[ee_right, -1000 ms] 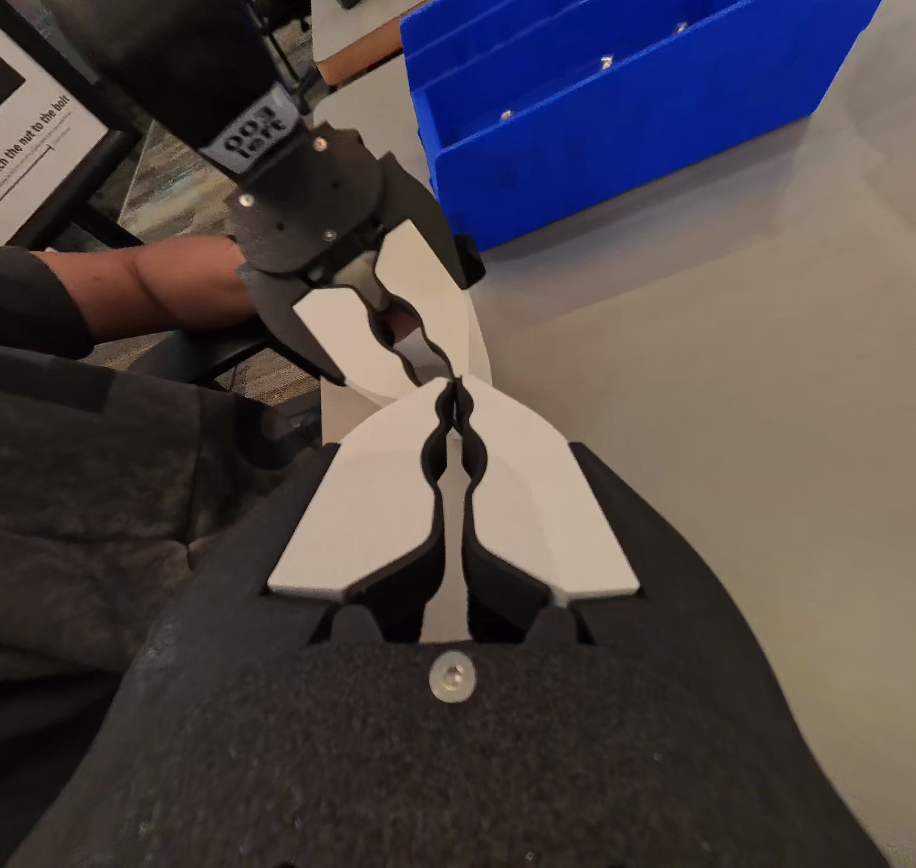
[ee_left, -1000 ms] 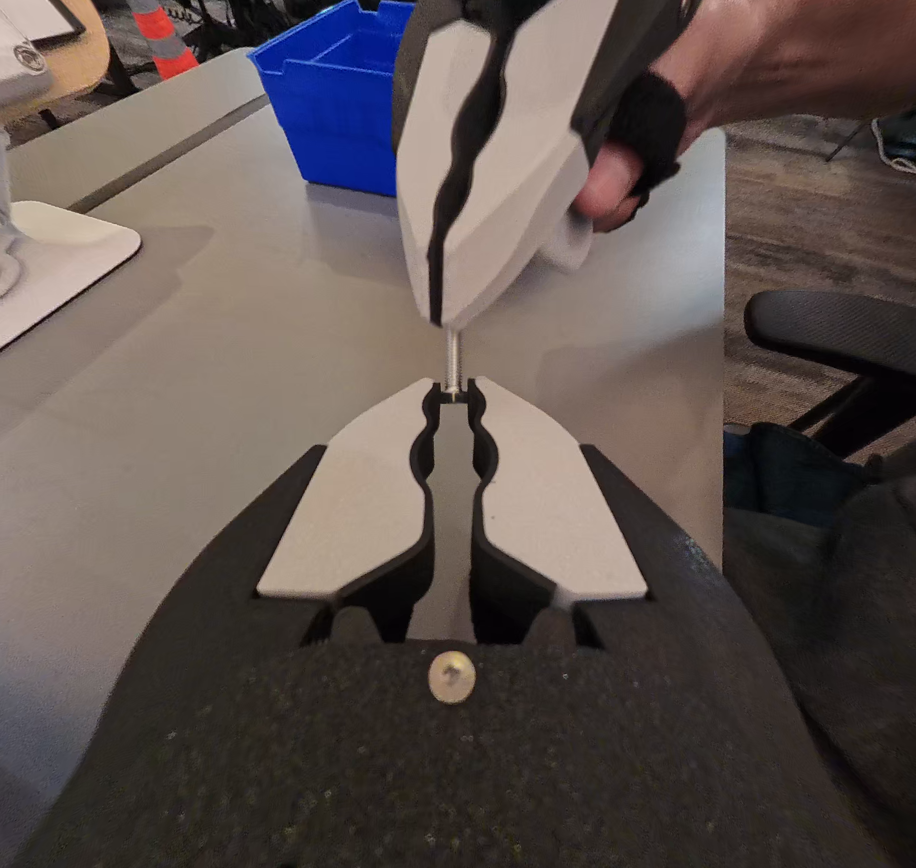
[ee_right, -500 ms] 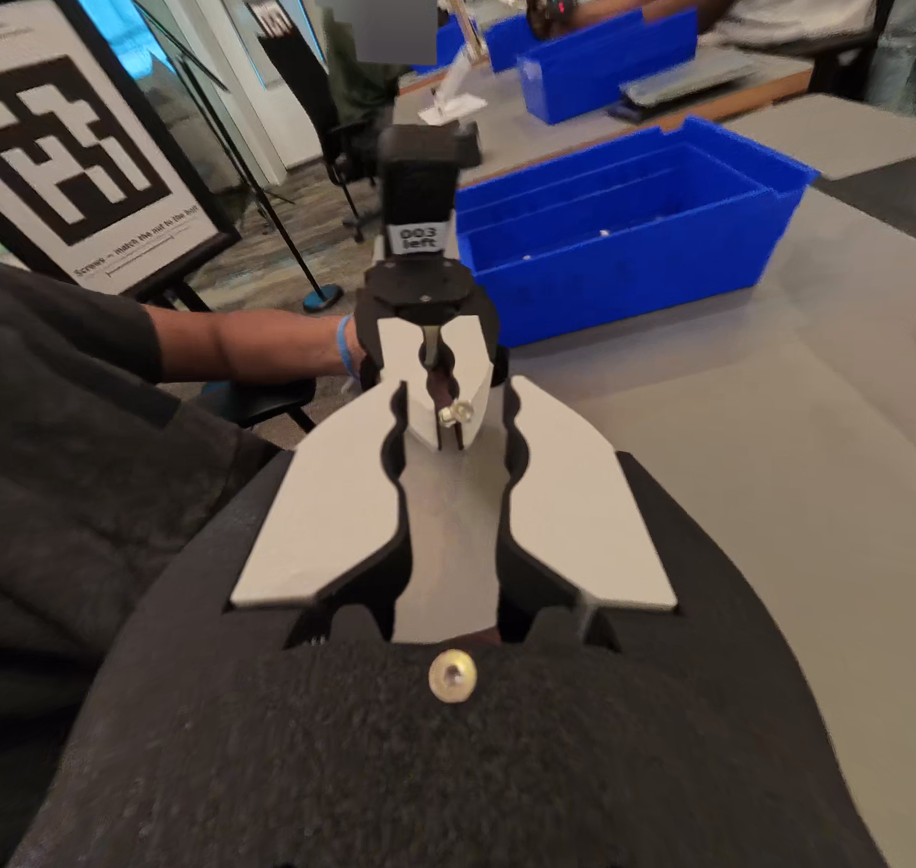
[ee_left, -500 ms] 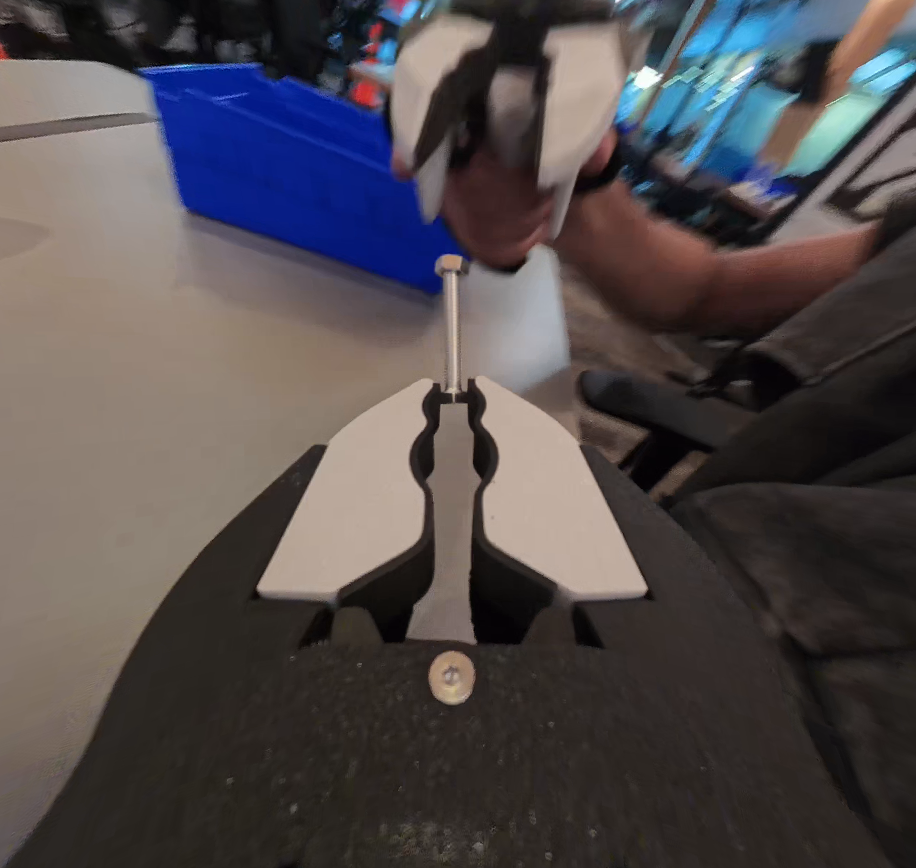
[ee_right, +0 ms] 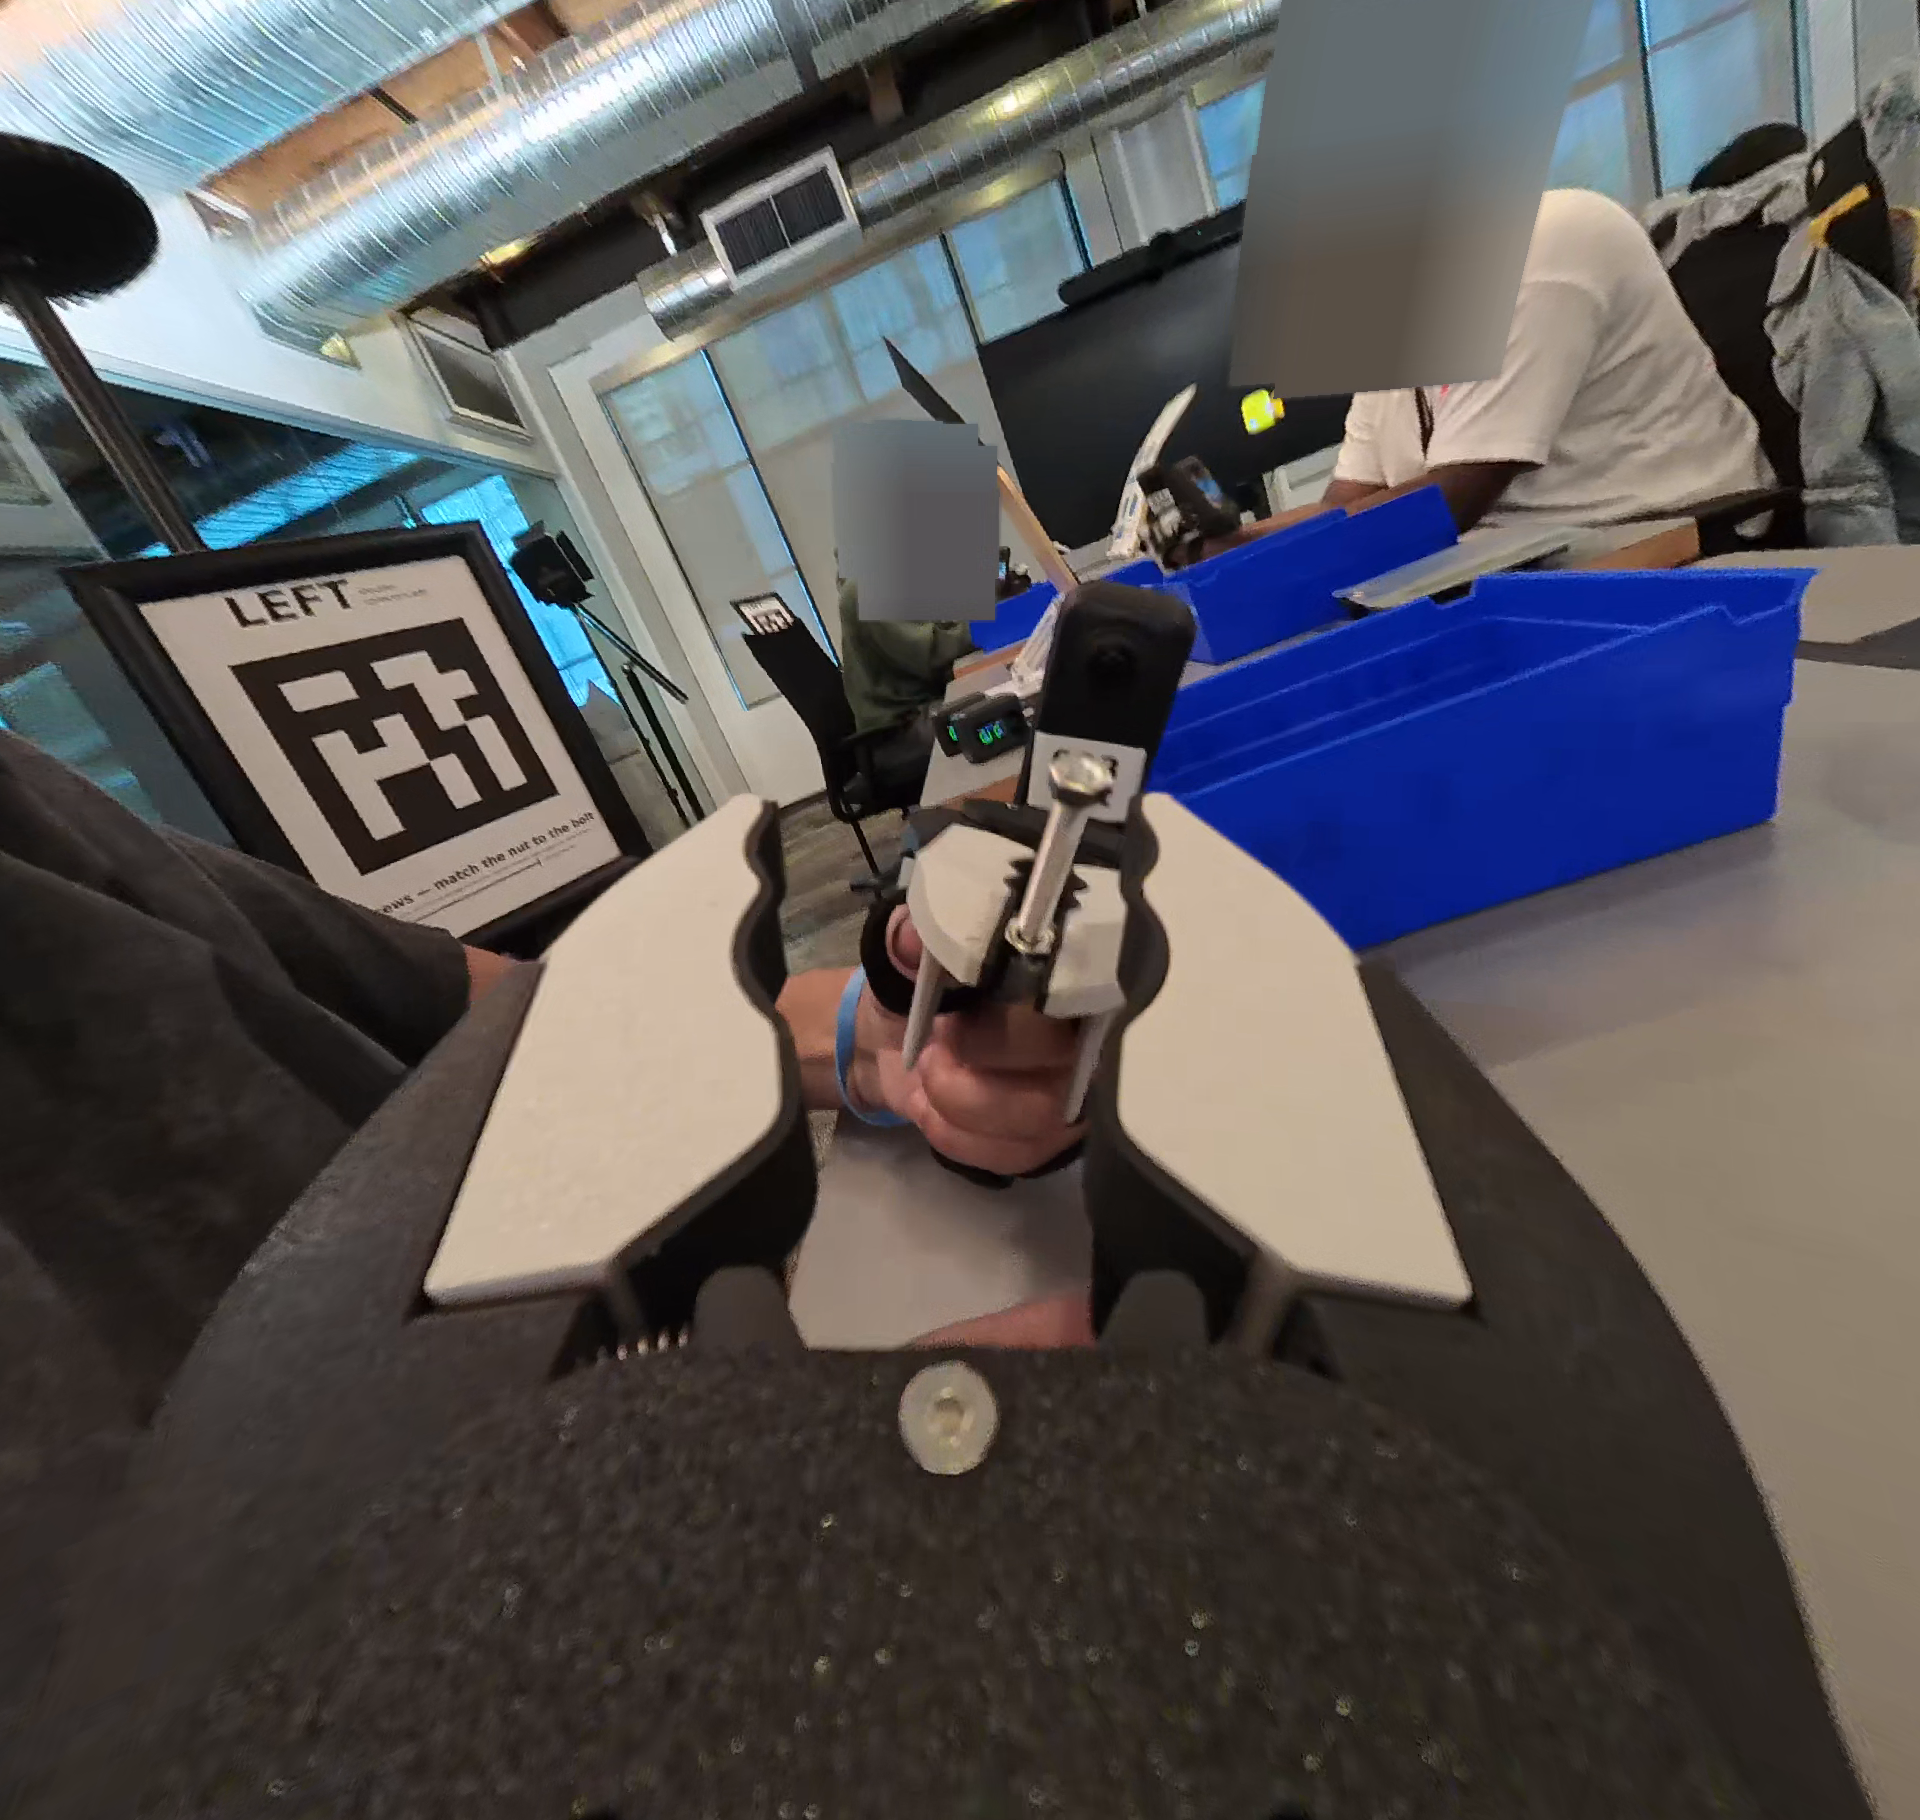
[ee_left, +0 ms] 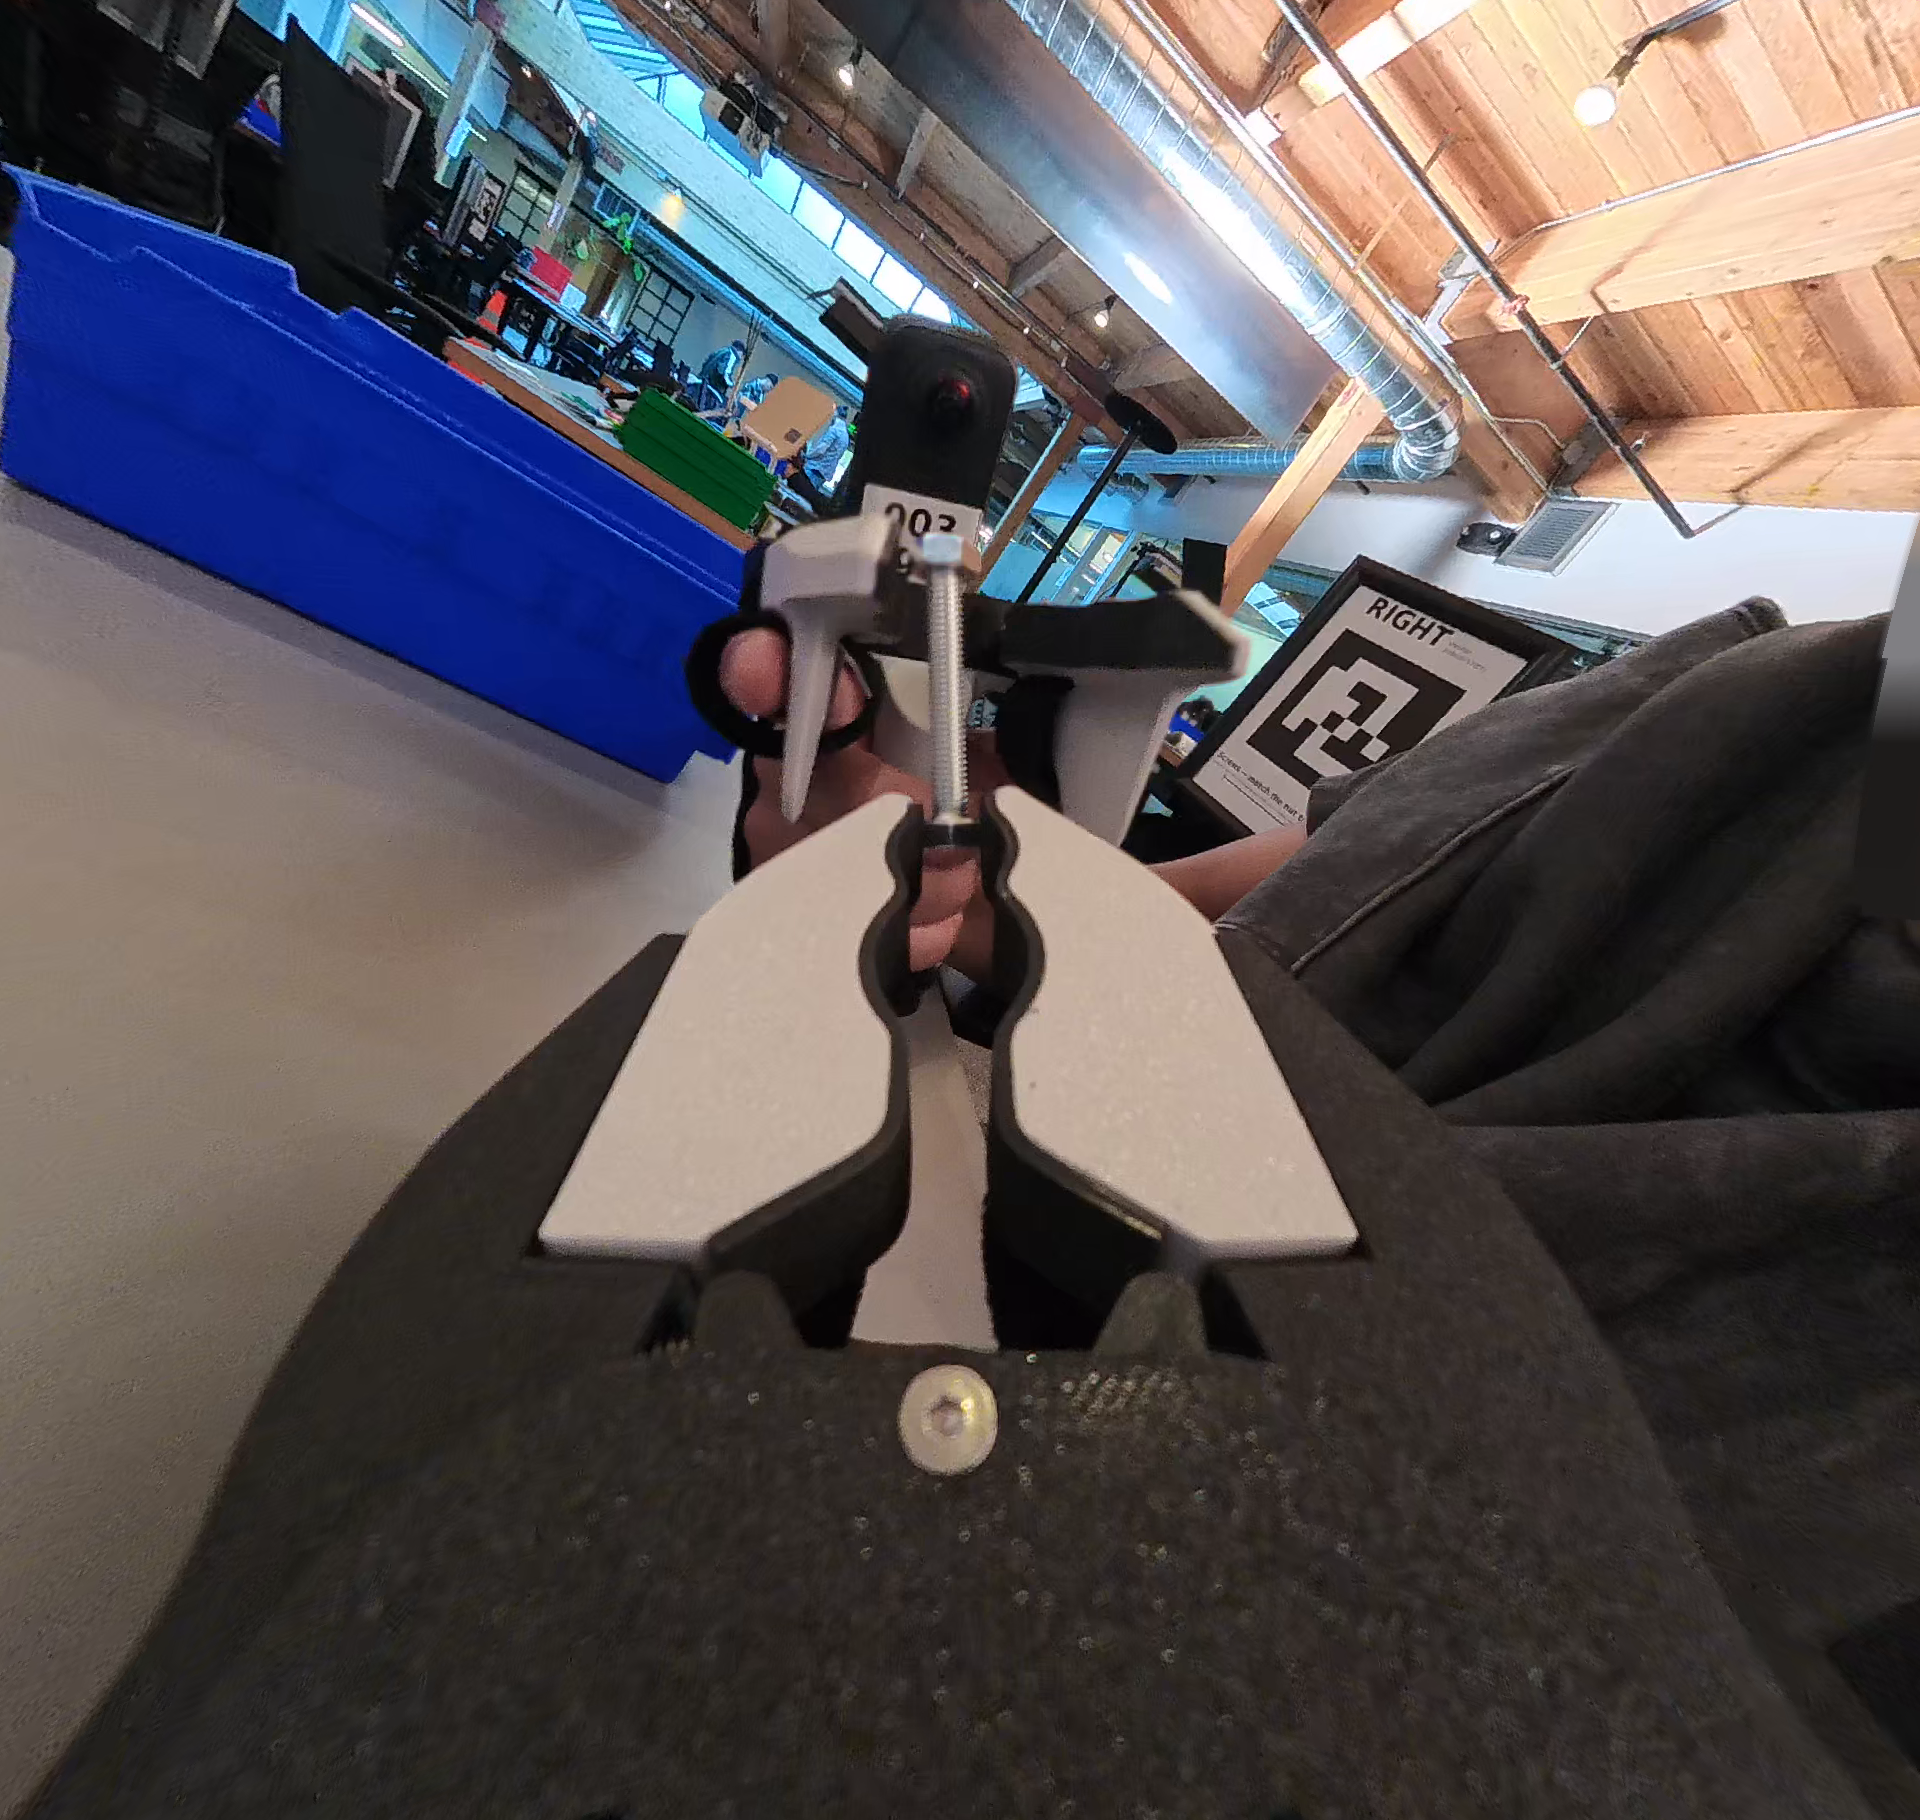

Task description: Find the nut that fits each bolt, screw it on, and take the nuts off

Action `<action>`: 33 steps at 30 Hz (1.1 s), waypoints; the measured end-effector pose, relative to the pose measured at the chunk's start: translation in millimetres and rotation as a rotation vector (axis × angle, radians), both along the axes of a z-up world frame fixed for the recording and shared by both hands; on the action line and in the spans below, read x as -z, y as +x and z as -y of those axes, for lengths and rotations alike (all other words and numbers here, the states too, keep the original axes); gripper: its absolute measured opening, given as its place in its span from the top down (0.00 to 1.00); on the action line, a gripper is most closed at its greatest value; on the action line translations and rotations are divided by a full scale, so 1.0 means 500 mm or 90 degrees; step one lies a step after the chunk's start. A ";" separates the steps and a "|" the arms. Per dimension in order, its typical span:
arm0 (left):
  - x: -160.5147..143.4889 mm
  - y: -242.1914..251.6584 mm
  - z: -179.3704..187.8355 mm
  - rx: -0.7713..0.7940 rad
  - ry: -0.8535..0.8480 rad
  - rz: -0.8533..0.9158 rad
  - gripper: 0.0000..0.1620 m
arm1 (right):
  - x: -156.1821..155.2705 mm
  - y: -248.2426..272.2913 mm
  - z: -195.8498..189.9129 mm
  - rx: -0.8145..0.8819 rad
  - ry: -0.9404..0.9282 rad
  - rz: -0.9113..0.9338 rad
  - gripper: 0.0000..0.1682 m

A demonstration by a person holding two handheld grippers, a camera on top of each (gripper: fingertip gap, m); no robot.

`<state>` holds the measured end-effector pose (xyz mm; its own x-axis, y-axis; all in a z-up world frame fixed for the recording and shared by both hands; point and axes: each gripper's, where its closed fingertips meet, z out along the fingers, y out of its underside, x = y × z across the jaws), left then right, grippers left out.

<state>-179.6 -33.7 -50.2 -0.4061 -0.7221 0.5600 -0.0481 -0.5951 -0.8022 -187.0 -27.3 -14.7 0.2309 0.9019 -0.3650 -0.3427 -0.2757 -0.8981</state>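
Observation:
My left gripper [ee_left: 951,823] is shut on the threaded end of a silver bolt [ee_left: 945,690]. The bolt stands up from the fingertips with its hex head on top. A wider ring shows at the gripped end; I cannot tell whether it is a nut. My right gripper [ee_right: 956,825] is open and empty, with its fingers [ee_right: 644,1022] spread wide. It faces the left gripper [ee_right: 1023,944] and the bolt [ee_right: 1055,866] from a short way off. In the left wrist view the open right gripper [ee_left: 987,731] shows just behind the bolt.
A blue bin [ee_left: 312,482] stands on the grey table [ee_left: 208,939], on the right in the right wrist view [ee_right: 1507,742]. A framed marker board [ee_right: 364,731] stands off the table's edge. My dark sleeves lie close by. People sit at a far table.
The right gripper was shut on the bolt's top; it has opened and drawn back. The left gripper keeps the bolt. Both grippers have tilted up and now face each other.

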 end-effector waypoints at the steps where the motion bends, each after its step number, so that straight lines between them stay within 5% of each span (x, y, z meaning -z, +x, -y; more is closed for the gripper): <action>1: 0.000 -0.002 0.002 0.004 0.002 0.001 0.94 | 0.009 0.000 -0.004 0.003 -0.008 0.014 0.62; 27: 0.003 -0.002 -0.012 -0.026 0.009 -0.013 0.94 | -0.008 0.022 -0.010 0.000 -0.029 -0.058 0.66; 33: 0.010 0.001 0.003 -0.028 0.063 -0.040 0.94 | 0.024 0.050 -0.040 0.102 0.047 0.170 0.77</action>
<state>-179.0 -35.1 -55.4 -0.3390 -0.7918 0.5080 -0.0761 -0.5152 -0.8537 -162.0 -7.1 -26.5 0.4508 0.8682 -0.2072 -0.1265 -0.1676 -0.9777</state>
